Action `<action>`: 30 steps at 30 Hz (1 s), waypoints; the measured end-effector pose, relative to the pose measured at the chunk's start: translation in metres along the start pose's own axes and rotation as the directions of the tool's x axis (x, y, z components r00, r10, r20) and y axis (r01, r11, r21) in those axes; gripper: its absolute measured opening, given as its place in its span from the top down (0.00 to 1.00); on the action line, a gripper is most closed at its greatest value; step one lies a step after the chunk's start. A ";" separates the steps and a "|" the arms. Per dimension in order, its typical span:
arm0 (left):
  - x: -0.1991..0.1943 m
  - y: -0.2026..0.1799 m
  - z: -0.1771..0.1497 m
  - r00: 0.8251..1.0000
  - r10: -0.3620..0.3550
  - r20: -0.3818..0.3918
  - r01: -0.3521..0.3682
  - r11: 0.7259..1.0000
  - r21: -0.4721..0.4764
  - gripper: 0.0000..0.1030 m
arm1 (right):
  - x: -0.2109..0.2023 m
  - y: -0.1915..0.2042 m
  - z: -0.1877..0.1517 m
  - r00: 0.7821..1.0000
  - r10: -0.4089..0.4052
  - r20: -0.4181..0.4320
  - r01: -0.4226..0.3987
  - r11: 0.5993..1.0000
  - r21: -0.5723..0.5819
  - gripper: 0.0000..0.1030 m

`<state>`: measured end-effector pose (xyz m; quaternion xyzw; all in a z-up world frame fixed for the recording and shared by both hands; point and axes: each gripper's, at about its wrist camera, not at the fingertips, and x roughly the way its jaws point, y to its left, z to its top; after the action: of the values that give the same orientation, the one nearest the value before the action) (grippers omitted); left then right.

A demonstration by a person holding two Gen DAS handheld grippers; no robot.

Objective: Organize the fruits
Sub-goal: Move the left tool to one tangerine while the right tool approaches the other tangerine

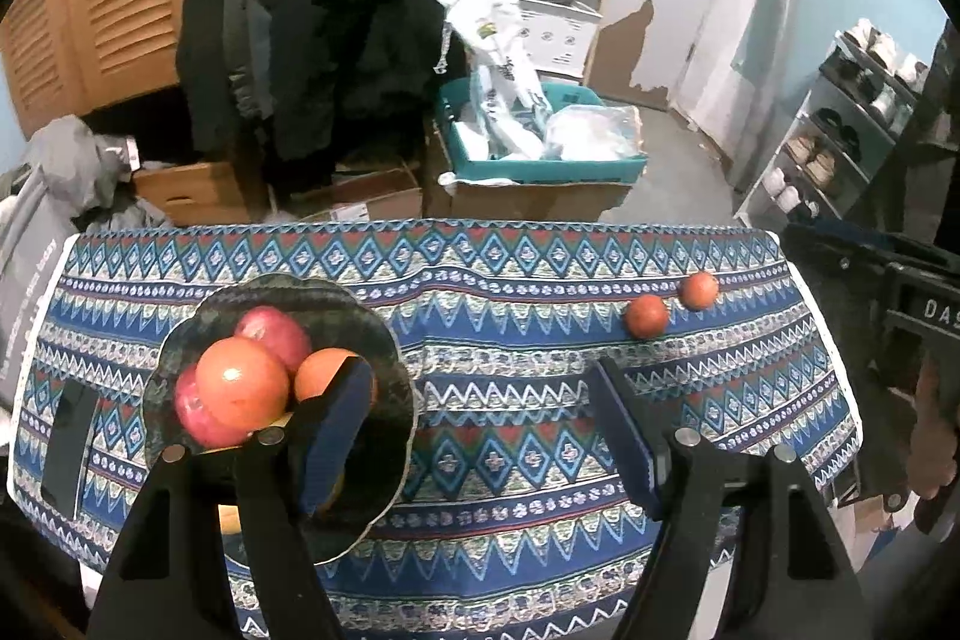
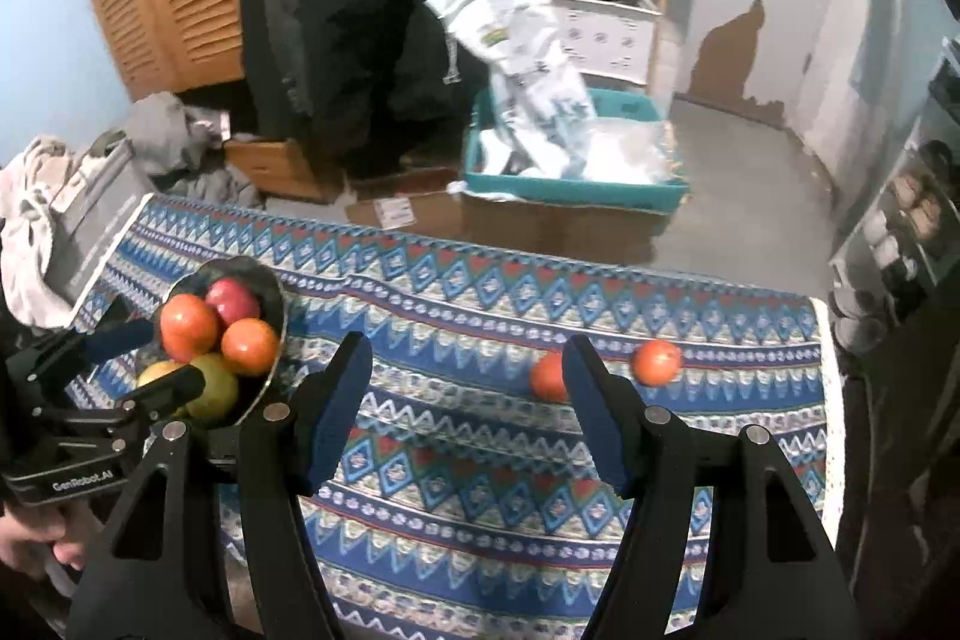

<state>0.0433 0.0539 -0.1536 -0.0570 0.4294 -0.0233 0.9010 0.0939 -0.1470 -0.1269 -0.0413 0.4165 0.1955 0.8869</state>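
Dark bowl (image 2: 273, 307) on patterned tablecloth (image 2: 480, 436), left side, already piled: two oranges, red apples, yellow-green fruit in front. Two more oranges (image 1: 646, 316) (image 1: 698, 290) loose on cloth, far right, close together, not touching. Left gripper (image 1: 480, 430) spread wide, nothing between fingers, hanging just beside bowl. Right gripper (image 2: 465, 400) also spread, empty, near orange (image 2: 547, 376) partly behind its right finger.

Both grippers' fingers (image 1: 336, 418) (image 2: 336, 400) spread wide

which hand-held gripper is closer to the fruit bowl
Left. The left hand-held gripper sits open right at the fruit bowl; the right hand-held gripper is open off to the bowl's right.
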 end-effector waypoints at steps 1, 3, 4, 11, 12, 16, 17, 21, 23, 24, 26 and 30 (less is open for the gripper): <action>0.001 -0.004 0.001 1.000 -0.004 -0.003 0.004 1.000 0.004 0.26 | -0.003 -0.006 -0.001 1.000 -0.003 0.004 0.003 1.000 0.009 0.35; 0.002 -0.010 0.002 1.000 -0.012 -0.008 0.012 1.000 0.008 0.26 | -0.008 -0.014 -0.003 1.000 -0.010 0.011 0.010 1.000 0.020 0.35; 0.003 -0.013 0.002 1.000 -0.015 -0.011 0.015 1.000 0.011 0.26 | -0.013 -0.022 -0.005 1.000 -0.019 0.017 0.018 0.999 0.026 0.35; 0.011 -0.035 0.006 0.999 -0.032 -0.024 0.033 0.999 0.038 0.26 | -0.019 -0.049 -0.014 0.998 -0.068 0.015 0.067 0.997 0.046 0.35; 0.012 -0.038 0.007 0.999 -0.035 -0.027 0.036 0.999 0.041 0.26 | -0.019 -0.053 -0.016 0.997 -0.072 0.011 0.072 0.996 0.052 0.35; 0.017 -0.050 0.012 0.999 -0.042 -0.032 0.044 0.997 0.060 0.26 | -0.017 -0.069 -0.021 0.996 -0.088 -0.001 0.088 0.994 0.071 0.35; 0.018 -0.054 0.013 0.998 -0.044 -0.034 0.046 0.997 0.064 0.26 | -0.014 -0.077 -0.023 0.995 -0.097 -0.012 0.098 0.992 0.079 0.35; 0.027 -0.064 0.019 0.997 -0.054 -0.048 0.058 0.995 0.079 0.26 | -0.010 -0.084 -0.025 0.994 -0.102 -0.026 0.104 0.991 0.087 0.35; 0.034 -0.068 0.024 0.997 -0.058 -0.058 0.063 0.995 0.082 0.26 | -0.006 -0.089 -0.025 0.994 -0.099 -0.038 0.103 0.990 0.092 0.35; 0.038 -0.070 0.027 0.996 -0.056 -0.062 0.061 0.995 0.085 0.26 | -0.003 -0.092 -0.024 0.994 -0.099 -0.046 0.103 0.990 0.093 0.35; 0.047 -0.075 0.032 0.996 -0.054 -0.074 0.060 0.994 0.094 0.26 | 0.005 -0.097 -0.022 0.993 -0.097 -0.069 0.103 0.990 0.094 0.35; 0.070 -0.081 0.042 0.992 -0.054 -0.114 0.064 0.994 0.093 0.26 | 0.021 -0.110 -0.012 0.992 -0.079 -0.101 0.090 0.990 0.112 0.35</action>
<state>0.1204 -0.0290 -0.1715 -0.0246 0.4756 -0.0739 0.8762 0.1393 -0.2446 -0.1602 -0.0165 0.4672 0.1311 0.8742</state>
